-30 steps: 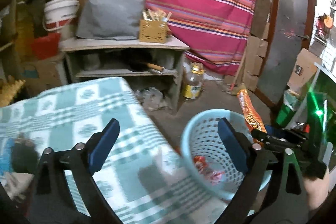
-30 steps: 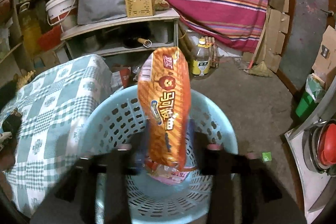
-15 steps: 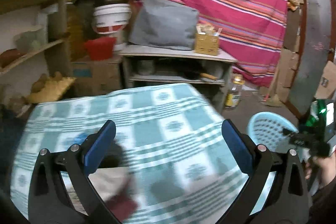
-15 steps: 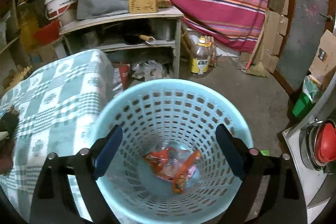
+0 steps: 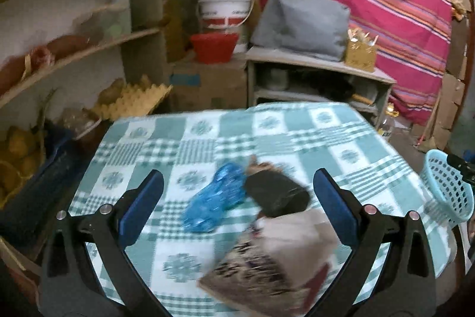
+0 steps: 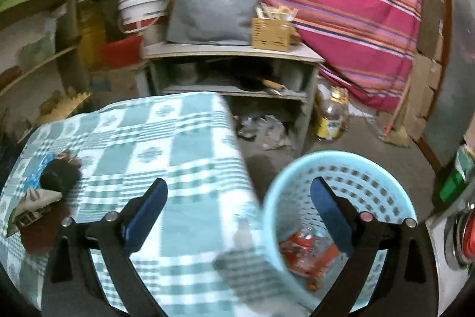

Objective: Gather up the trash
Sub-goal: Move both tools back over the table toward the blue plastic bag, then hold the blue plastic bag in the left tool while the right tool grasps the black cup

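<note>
Left gripper (image 5: 237, 205): jaws wide, empty, hovering nearest the litter.
Blue wrapper (image 5: 215, 205): between those jaws, on checked cloth (image 5: 297, 135), lying diagonally.
Right gripper (image 6: 239, 216): opening, empty, farther off.
Basket (image 6: 297, 168): beside table, wrappers inside.
</note>
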`<state>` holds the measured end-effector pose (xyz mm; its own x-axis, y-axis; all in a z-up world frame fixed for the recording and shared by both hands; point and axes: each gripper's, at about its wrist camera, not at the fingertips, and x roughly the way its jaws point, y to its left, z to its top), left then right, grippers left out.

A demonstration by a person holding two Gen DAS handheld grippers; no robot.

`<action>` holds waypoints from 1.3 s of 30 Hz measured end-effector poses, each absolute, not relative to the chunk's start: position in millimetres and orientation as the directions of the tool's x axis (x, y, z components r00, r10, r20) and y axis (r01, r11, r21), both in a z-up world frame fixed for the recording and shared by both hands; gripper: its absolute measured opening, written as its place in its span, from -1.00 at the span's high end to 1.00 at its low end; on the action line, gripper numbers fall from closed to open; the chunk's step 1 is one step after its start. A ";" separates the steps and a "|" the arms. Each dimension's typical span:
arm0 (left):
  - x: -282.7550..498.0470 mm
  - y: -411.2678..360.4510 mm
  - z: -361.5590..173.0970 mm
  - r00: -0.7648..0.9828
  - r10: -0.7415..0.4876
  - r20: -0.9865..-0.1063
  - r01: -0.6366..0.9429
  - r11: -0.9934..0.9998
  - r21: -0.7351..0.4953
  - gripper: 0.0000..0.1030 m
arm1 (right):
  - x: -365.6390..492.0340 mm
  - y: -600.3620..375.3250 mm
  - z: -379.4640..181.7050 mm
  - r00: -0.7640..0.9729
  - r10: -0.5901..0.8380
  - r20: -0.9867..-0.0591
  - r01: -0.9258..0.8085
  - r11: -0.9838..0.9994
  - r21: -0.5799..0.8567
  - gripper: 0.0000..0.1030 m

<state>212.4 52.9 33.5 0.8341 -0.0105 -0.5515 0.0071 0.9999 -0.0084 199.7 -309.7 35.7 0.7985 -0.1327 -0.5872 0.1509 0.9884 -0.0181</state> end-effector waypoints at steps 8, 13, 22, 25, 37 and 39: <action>245.9 101.7 -6.5 0.754 -0.014 -0.657 -0.028 0.998 -0.054 -0.89 | 224.1 -251.1 26.2 0.790 -0.091 -0.606 0.063 0.996 -0.068 -0.84; 269.9 107.2 -36.0 0.698 -0.041 -0.715 -0.020 0.997 -0.077 -0.80 | 234.1 -224.0 20.0 0.785 -0.063 -0.617 0.012 0.996 -0.087 -0.84; 294.7 92.7 -67.2 0.619 -0.071 -0.782 0.038 0.997 -0.060 0.13 | 246.4 -205.3 10.5 0.772 -0.063 -0.632 -0.011 0.994 -0.113 -0.84; 295.1 90.0 -68.9 0.615 -0.062 -0.786 0.046 0.998 -0.043 0.54 | 248.3 -199.3 11.2 0.775 -0.049 -0.631 -0.018 0.995 -0.099 -0.84; 260.2 110.6 -17.9 0.752 -0.001 -0.660 -0.013 1.000 -0.017 0.89 | 241.5 -140.5 17.2 0.790 0.029 -0.613 -0.115 0.988 -0.101 -0.84; 249.0 116.6 -6.7 0.774 0.005 -0.633 -0.024 0.999 -0.021 0.89 | 240.1 -126.7 17.0 0.791 0.036 -0.611 -0.135 0.984 -0.118 -0.84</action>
